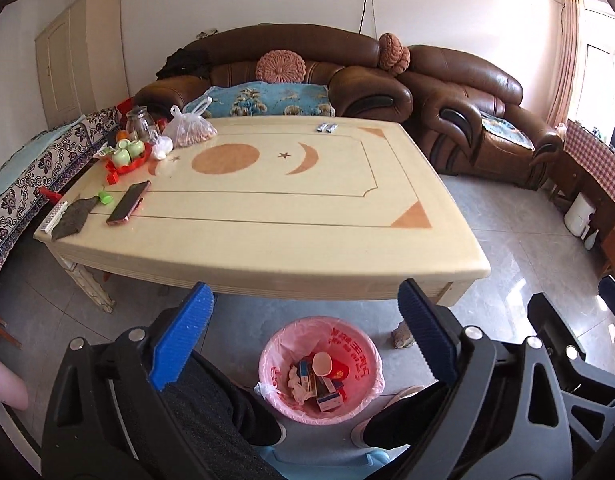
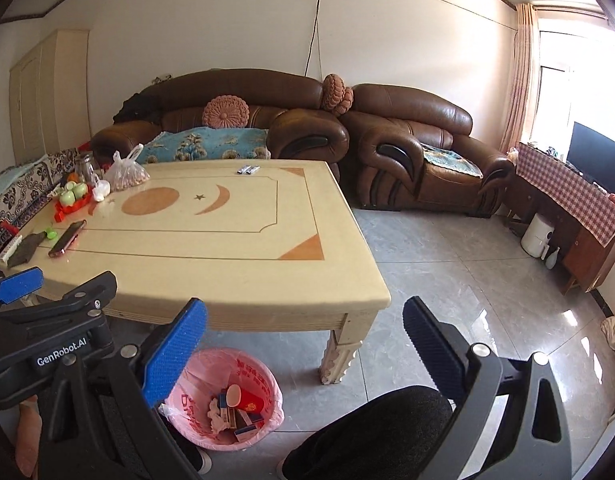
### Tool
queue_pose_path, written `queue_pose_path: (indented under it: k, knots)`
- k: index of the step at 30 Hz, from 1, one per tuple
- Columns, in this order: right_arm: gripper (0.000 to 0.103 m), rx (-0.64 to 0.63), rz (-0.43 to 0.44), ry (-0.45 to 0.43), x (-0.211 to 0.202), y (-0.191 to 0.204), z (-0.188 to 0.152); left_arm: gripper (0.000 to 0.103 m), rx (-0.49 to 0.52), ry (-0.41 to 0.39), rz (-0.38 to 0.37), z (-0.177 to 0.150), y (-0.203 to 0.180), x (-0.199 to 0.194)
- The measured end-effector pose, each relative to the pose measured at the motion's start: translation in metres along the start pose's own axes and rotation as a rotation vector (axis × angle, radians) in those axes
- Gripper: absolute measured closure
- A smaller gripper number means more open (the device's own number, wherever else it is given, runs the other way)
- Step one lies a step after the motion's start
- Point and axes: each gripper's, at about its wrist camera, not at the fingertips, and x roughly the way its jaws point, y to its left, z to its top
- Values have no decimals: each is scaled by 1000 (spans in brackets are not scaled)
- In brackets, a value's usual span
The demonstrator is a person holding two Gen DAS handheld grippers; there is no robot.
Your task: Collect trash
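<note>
Cream table [image 1: 267,240] bears phone [image 1: 129,202]; floor [image 1: 507,280] bears bin [image 1: 267,364].

Bin [image 1: 267,364] near rim hidden behind person's knees [image 1: 211,396]; trash inside jumbled, box print too small to read. Two small silver items [image 1: 326,128] at tabletop [image 1: 307,240] far edge too small to identify. Left claw [image 2: 15,284] cut off by right view's edge.

This is a home's living room, centred on a low cream bench [image 1: 267,200] inlaid with a sun, star and moon. Behind the bench stands a brown leather sofa [image 1: 291,68] with round pink cushions; to its right, a matching armchair [image 1: 479,112]. A pink-lined bin [image 1: 321,368] sits on the tiled floor before the bench, and a cloth-draped cabinet [image 2: 575,216] with a television lies further right, by the curtained window.
</note>
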Motion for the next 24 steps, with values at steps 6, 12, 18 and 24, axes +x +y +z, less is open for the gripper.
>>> queue_pose_path:
  k: [6,12,18,24]
  knots:
    - [7,14,-22,-44,-21,-4,6,7,7,-38,5,4,-4,-21]
    - [7,21,-44,-91,-37,-4,8,6,9,-94,29,3,-7,-37]
    - [7,25,-54,-113,-45,-5,10,6,8,-106,33,3,-7,-45]
    - [7,34,-56,-128,-51,-5,11,6,14,-129,42,3,-7,-51]
